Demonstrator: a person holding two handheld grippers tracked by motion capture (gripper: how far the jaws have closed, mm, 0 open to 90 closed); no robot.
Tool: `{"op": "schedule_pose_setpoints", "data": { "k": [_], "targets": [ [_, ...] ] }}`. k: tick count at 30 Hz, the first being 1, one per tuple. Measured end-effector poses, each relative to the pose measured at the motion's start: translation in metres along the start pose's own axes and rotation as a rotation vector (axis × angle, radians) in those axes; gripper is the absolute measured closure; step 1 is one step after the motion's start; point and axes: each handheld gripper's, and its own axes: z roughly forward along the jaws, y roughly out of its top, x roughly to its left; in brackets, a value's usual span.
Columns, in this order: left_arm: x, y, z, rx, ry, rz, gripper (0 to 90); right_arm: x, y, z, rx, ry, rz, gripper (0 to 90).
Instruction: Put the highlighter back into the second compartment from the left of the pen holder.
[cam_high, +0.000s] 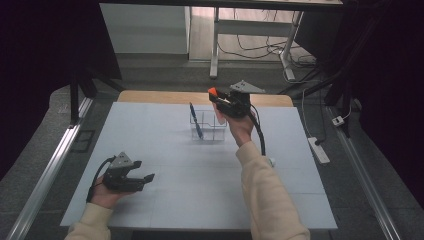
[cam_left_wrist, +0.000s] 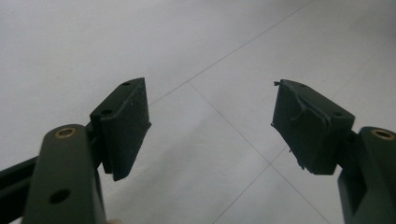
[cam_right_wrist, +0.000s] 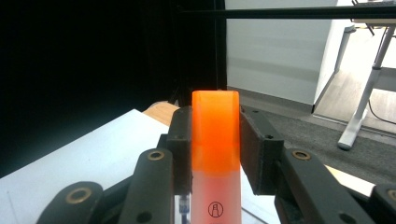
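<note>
My right gripper (cam_high: 216, 98) is held above the clear compartmented holder (cam_high: 208, 125) at the far middle of the table, shut on a marker with an orange cap (cam_high: 213, 92). In the right gripper view the orange cap and pale barrel of the marker (cam_right_wrist: 215, 154) stand upright between the two black pads (cam_right_wrist: 258, 149). A blue pen (cam_high: 196, 121) leans in the holder's left part. Near the table's front left, my left gripper (cam_high: 145, 176) rests low with its jaws wide apart. Between its pads (cam_left_wrist: 126, 126) there is only bare white table.
The white table top (cam_high: 200, 175) has a wooden strip (cam_high: 150, 96) at its far edge. Metal rails (cam_high: 47, 175) run along both sides. A power strip (cam_high: 319, 149) and cables lie on the floor to the right. Desk legs (cam_high: 215, 45) stand behind.
</note>
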Motion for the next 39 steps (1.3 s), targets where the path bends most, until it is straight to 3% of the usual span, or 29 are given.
{"op": "schedule_pose_setpoints", "data": {
  "k": [6,14,36,39],
  "targets": [
    [0.002,-0.001,0.000,0.004,0.002,-0.003,27.1,-0.001,-0.008,0.015,0.012,0.008,0.019,66.9],
    [0.002,-0.001,0.001,0.005,0.002,-0.001,27.1,-0.006,-0.010,0.020,0.007,0.004,0.039,66.9],
    [0.006,-0.002,0.000,0.005,0.005,-0.013,27.2,-0.005,-0.016,0.053,0.020,0.011,0.038,66.6],
    [0.005,-0.002,0.001,0.006,0.006,-0.013,27.2,-0.004,-0.018,0.053,0.030,-0.002,0.035,61.6]
  ]
}}
